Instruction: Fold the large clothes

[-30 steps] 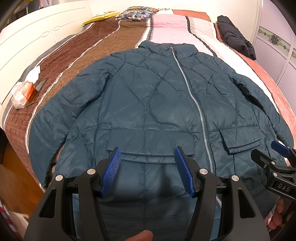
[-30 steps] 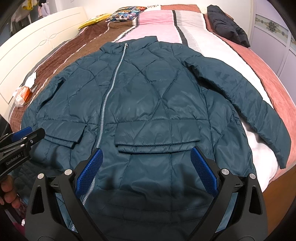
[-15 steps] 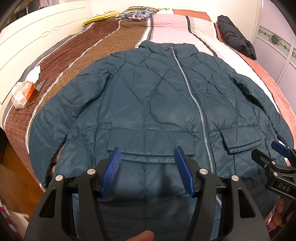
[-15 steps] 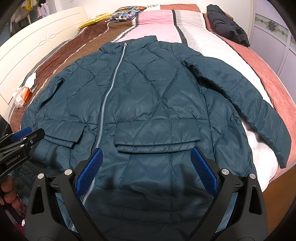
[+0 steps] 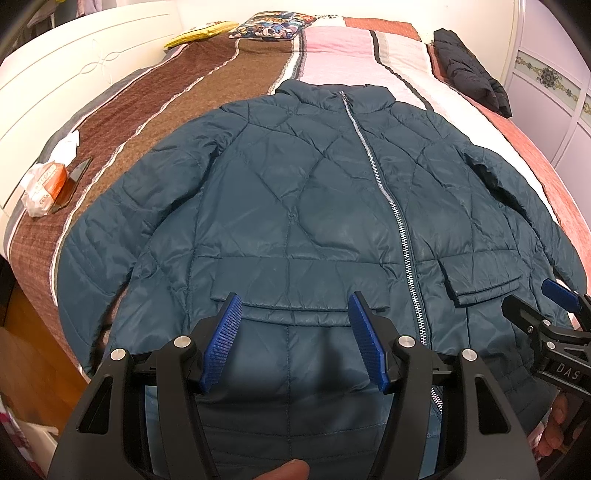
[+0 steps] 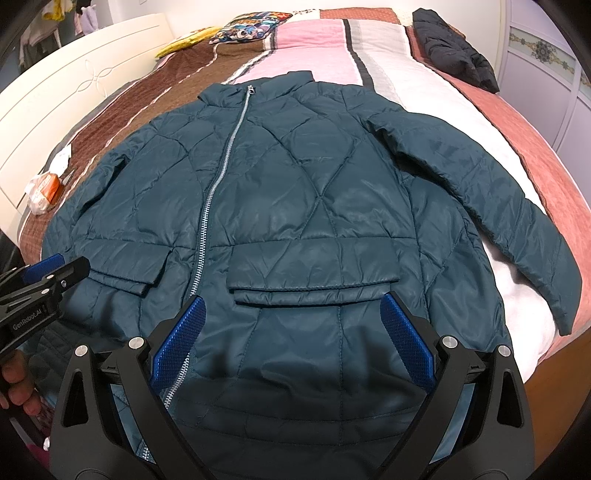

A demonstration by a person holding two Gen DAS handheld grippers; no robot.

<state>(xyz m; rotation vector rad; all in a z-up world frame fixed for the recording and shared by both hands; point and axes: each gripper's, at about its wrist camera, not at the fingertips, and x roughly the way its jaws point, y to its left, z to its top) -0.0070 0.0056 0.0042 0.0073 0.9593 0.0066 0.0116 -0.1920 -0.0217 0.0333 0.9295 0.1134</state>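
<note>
A dark teal quilted jacket (image 5: pixel 314 206) lies flat on the bed, front up, zipped, collar far, hem toward me, sleeves spread to both sides. It also fills the right wrist view (image 6: pixel 295 206). My left gripper (image 5: pixel 293 341) is open and empty, above the jacket's lower left part just below a pocket flap. My right gripper (image 6: pixel 293 341) is open and empty above the lower right part below the other pocket flap. Each gripper shows at the edge of the other's view: the right gripper (image 5: pixel 554 332) and the left gripper (image 6: pixel 40 284).
The bed carries a striped brown, pink and white cover (image 5: pixel 236 77). A black jacket (image 5: pixel 469 70) lies at the far right. A patterned pillow (image 5: pixel 269 29) and a yellow item (image 5: pixel 201 33) lie at the far end. A wrapped packet (image 5: pixel 44 184) lies by the left edge.
</note>
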